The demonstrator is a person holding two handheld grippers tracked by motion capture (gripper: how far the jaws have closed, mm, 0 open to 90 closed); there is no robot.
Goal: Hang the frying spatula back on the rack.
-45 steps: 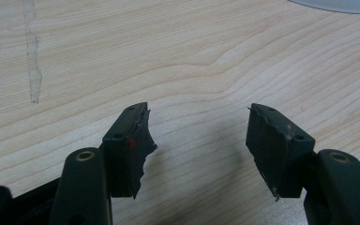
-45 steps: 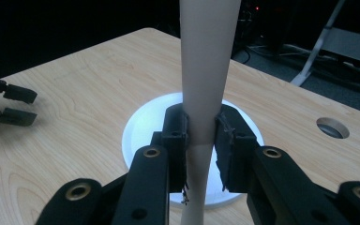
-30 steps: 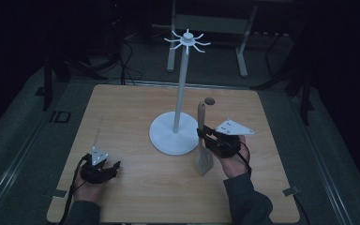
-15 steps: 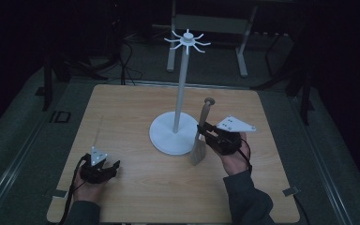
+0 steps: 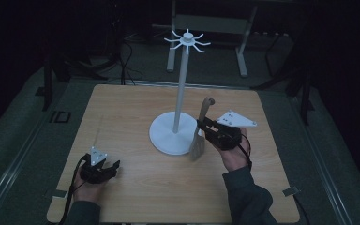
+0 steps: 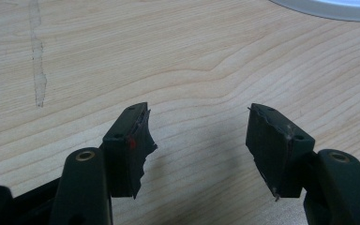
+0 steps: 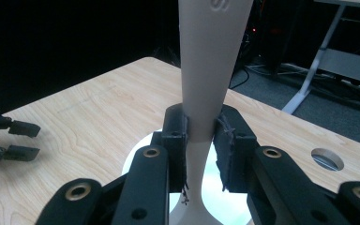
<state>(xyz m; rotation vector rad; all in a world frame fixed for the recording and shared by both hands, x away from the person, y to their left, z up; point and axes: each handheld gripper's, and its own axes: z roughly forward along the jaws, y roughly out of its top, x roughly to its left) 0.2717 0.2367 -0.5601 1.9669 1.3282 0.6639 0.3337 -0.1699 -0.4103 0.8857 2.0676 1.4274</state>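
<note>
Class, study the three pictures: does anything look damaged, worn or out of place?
The pads on the left gripper look damaged: in its own view, the dark lining on both fingers is ragged and peeling at the edges. A pale streak also marks the wooden table. The utensil held by the right gripper looks intact.

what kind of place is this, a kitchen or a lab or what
Probably a lab or recording room, not a kitchen: a bare wooden table in a dark room, cables on the floor, and a metal desk frame behind. A white hook stand stands on the table.
</note>
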